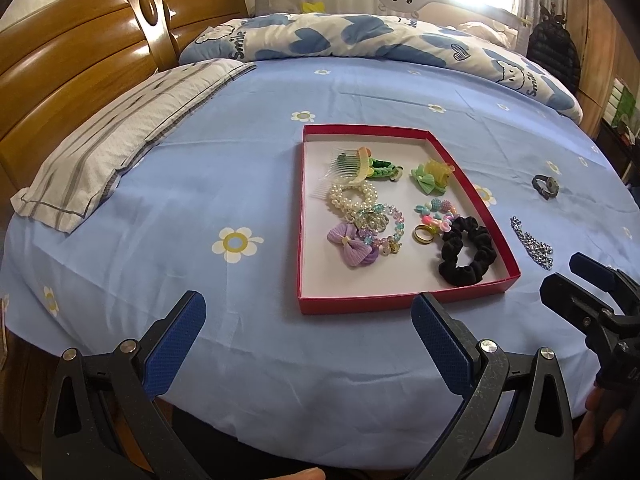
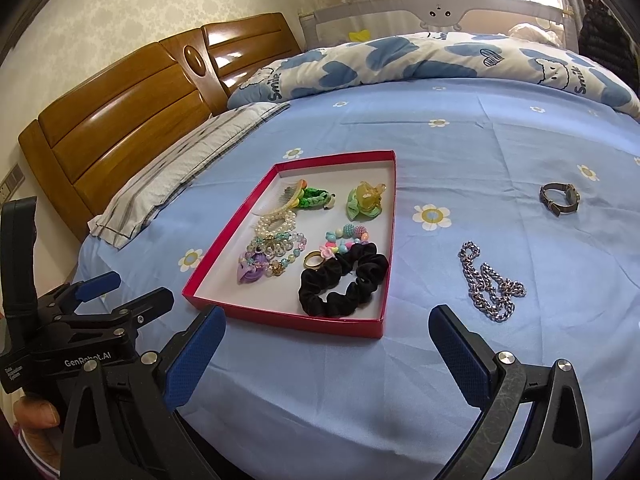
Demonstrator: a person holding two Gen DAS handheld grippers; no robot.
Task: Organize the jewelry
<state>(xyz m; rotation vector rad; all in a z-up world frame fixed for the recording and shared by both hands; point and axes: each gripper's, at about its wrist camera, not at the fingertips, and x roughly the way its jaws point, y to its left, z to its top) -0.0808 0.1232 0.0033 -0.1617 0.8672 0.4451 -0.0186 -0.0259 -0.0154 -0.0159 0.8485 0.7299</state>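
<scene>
Both hand-held grippers, left [image 1: 308, 344] and right [image 2: 326, 354], spread, empty; bead bracelets [image 1: 372, 220] overlap indistinctly.

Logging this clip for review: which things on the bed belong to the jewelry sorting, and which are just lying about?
Part of the job:
red tray with hair ties, bracelets, comb and ring inside
silver chain, on the sheet outside the tray
watch, also outside the tray

Just lying about:
striped pillow
heart-print duvet
wooden headboard

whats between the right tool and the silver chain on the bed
Nothing but bare blue sheet: in the right wrist view the open right tool faces the silver chain with no item between them.
</scene>
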